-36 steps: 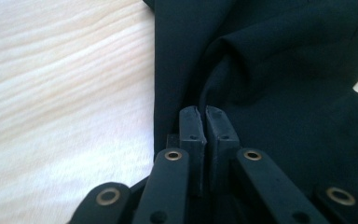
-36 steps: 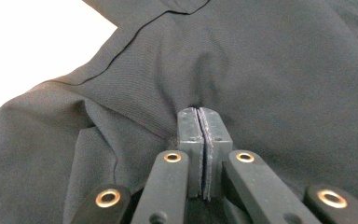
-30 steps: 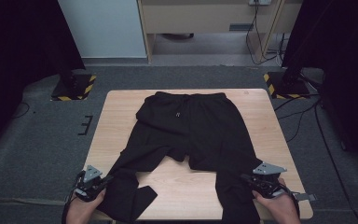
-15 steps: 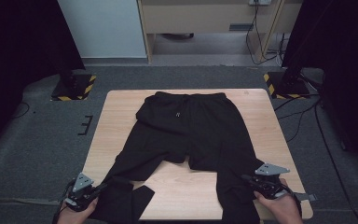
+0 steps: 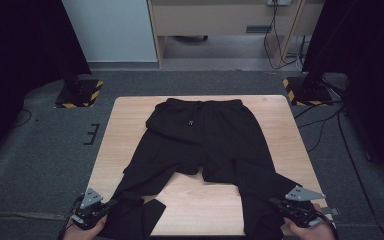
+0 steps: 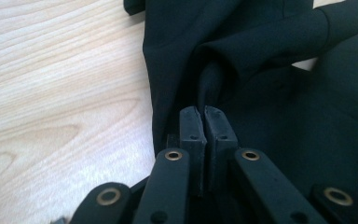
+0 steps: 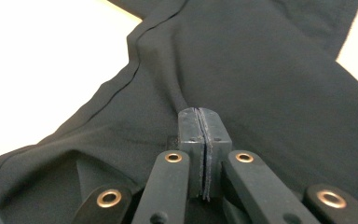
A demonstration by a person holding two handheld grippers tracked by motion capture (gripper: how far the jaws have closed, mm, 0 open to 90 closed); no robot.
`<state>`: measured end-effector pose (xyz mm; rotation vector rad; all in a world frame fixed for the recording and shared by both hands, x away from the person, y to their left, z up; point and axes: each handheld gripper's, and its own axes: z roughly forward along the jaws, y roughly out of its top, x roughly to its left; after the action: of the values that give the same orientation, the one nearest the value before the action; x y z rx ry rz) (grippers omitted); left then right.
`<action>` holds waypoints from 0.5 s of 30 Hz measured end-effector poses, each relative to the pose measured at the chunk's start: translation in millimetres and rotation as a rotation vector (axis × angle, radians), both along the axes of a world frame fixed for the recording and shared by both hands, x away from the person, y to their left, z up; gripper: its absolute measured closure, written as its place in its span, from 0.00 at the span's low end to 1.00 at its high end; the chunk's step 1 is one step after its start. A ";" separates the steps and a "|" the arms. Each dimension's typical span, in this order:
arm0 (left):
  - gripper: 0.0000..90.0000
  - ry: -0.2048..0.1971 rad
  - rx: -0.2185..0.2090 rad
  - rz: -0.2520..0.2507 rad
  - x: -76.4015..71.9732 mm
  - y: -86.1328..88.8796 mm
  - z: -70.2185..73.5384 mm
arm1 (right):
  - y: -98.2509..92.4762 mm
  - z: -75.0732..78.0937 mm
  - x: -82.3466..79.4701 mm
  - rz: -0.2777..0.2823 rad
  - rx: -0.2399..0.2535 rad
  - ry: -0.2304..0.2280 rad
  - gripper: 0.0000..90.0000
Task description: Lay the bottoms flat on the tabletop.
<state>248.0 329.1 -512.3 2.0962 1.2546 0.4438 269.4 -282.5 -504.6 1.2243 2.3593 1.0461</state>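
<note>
One pair of black trousers [image 5: 205, 145] lies flat on the wooden table [image 5: 125, 130], waistband at the far edge, legs spread toward the near corners. We hold our left gripper [image 5: 111, 204] pinched on the left leg's cloth, our right gripper [image 5: 274, 202] pinched on the right leg's cloth.

Dim dark surroundings, evenly lit table [image 5: 130, 130], overexposed right gripper view background

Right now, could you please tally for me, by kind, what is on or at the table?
Black trousers: 1
Hand-held grippers: 2, left gripper and right gripper, each pinching a trouser leg
Wooden table: 1
Total: 4
</note>
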 end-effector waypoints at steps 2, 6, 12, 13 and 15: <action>0.96 -0.002 0.005 -0.006 -5.1 1.2 0.7 | -6.2 3.4 -3.2 -0.005 -0.003 0.001 0.98; 0.92 -0.009 -0.008 -0.026 -13.0 -0.2 2.8 | -18.8 9.2 -10.9 -0.026 -0.024 0.014 0.92; 0.62 -0.075 -0.001 -0.014 -9.4 -6.7 13.3 | -22.7 22.3 -11.0 -0.040 0.016 -0.023 0.68; 0.59 -0.082 0.002 -0.003 -5.0 -7.5 15.2 | -21.6 23.2 -5.4 -0.045 0.016 -0.032 0.65; 0.51 -0.094 0.001 0.008 4.9 -9.5 18.4 | -18.4 22.8 10.6 -0.057 0.016 -0.040 0.60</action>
<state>252.9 319.6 -493.8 2.0474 1.2093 0.5409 279.9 -301.0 -481.8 1.2573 2.2767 1.0634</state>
